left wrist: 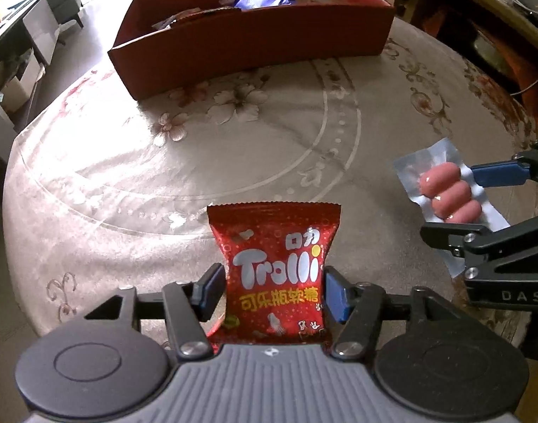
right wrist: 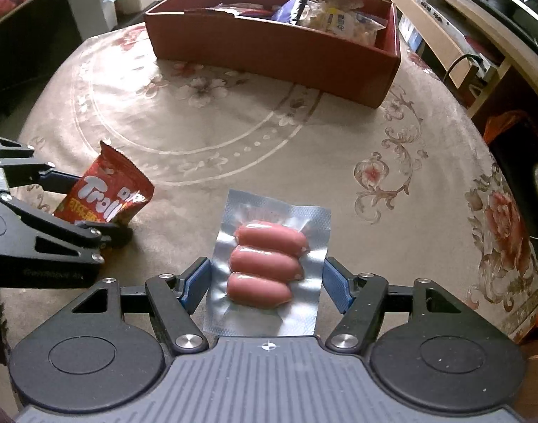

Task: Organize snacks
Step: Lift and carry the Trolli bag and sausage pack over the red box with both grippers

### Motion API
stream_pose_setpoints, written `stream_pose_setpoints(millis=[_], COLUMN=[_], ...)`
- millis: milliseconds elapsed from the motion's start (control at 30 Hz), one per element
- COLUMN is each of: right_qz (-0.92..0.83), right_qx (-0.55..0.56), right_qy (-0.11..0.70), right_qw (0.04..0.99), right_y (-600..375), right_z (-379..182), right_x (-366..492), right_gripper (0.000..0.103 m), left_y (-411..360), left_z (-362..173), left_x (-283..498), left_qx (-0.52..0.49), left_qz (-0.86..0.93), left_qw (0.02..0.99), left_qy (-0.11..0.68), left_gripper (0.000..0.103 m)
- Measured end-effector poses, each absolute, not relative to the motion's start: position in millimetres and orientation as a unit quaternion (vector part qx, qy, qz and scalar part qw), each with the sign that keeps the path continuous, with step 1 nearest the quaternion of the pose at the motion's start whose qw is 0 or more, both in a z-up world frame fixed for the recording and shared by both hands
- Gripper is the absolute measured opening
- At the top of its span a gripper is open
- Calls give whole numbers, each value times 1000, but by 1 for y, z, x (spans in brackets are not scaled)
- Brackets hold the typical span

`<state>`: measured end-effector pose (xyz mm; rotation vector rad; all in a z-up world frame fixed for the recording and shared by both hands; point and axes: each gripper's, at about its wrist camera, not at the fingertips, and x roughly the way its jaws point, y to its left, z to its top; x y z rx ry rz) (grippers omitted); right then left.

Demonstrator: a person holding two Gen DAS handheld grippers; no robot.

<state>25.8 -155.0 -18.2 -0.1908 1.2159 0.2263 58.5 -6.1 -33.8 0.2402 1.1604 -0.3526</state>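
My left gripper (left wrist: pixel 274 290) is shut on a red Trolli gummy bag (left wrist: pixel 274 268), pinched at its waist and held above the table; the bag also shows in the right wrist view (right wrist: pixel 107 194). My right gripper (right wrist: pixel 267 283) is shut on a clear vacuum pack of three pink sausages (right wrist: pixel 267 257), its pads touching the pack's edges; the pack also shows in the left wrist view (left wrist: pixel 448 194). A red cardboard box (left wrist: pixel 255 40) with several snack packets stands at the far side of the table and also shows in the right wrist view (right wrist: pixel 269 49).
The round table (right wrist: pixel 233 134) has a beige floral cloth. A wooden shelf unit (right wrist: pixel 445 35) stands to the right, and furniture (left wrist: pixel 40 35) to the left beyond the table edge.
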Motion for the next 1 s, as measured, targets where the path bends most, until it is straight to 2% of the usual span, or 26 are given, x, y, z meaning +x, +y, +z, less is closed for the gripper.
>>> stream_pose_setpoints(millis=[33,167,600,1000], right_qz=[106,113,98,100], right_qx=[-91,-95,-84,-49], right_qy=[569,567,529,470], right_qw=[810,810,839,875], right_y=[-154,-149,-144,-142], right_z=[-19,-19,9,40], right_x=[27,27,25,68], right_gripper=[74,74,74,74], left_y=[-6,-9,7,8], left_z=[-33,-30,16,41], left_x=[57,53,62,102], left_qx=[112,116,53,26], left_qz=[-167,-162,-144,-117], left_qw=[815,814,853,879], left_qy=[544,546,498,461], left_gripper=[55,52,51,51])
